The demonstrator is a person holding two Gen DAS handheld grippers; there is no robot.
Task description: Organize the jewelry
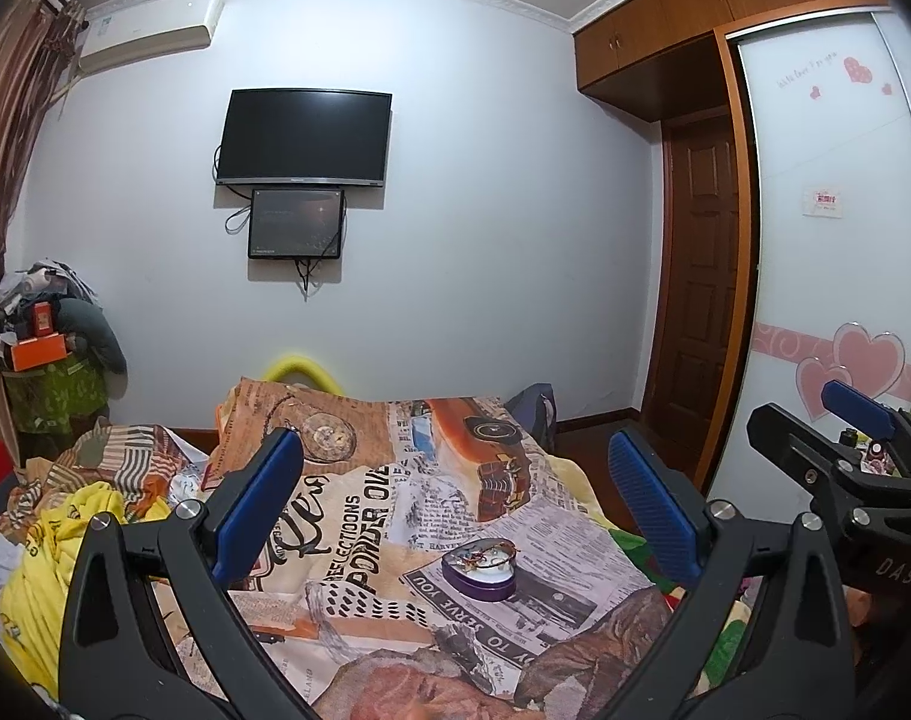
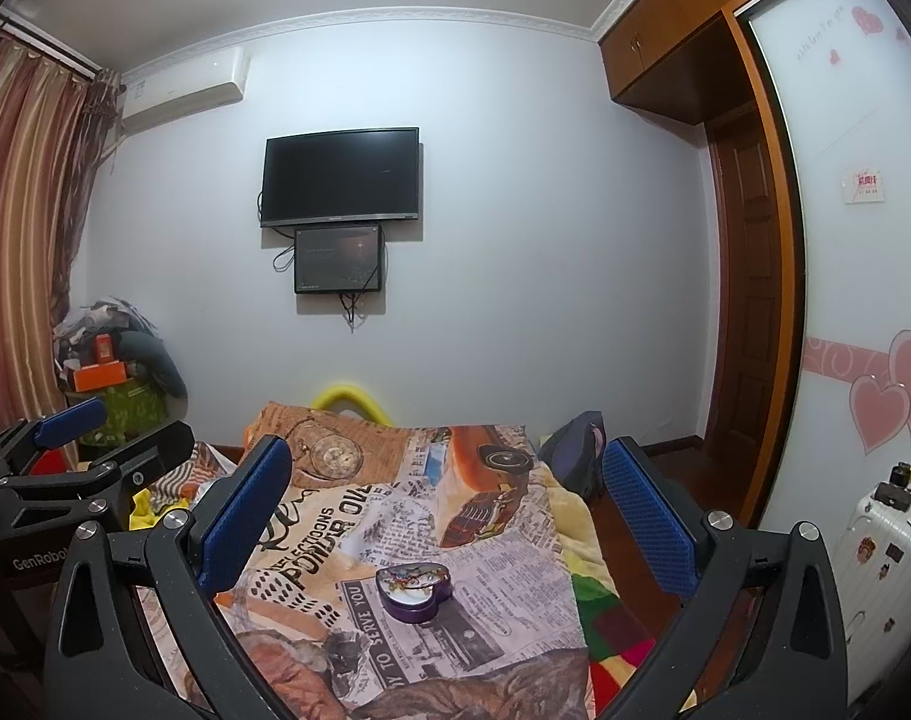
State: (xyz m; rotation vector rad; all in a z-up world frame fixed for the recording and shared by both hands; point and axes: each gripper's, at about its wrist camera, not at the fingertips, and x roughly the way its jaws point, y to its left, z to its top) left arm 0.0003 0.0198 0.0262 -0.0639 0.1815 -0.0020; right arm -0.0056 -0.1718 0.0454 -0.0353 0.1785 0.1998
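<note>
A purple heart-shaped tin (image 1: 480,571) lies open on the newspaper-print blanket (image 1: 365,540), with tangled jewelry (image 1: 485,557) inside it. In the right wrist view the tin (image 2: 413,595) sits between the fingers, some way ahead. My left gripper (image 1: 455,510) is open and empty, held above the bed, short of the tin. My right gripper (image 2: 449,516) is open and empty too. It shows in the left wrist view (image 1: 839,450) at the right edge. The left gripper shows in the right wrist view (image 2: 95,450) at the left.
Rumpled yellow clothes (image 1: 47,558) lie at the bed's left. A dark bag (image 2: 575,456) sits at the bed's far right corner. A white suitcase (image 2: 887,546) with small items on top stands by the wardrobe. A cluttered pile (image 1: 41,348) fills the left corner.
</note>
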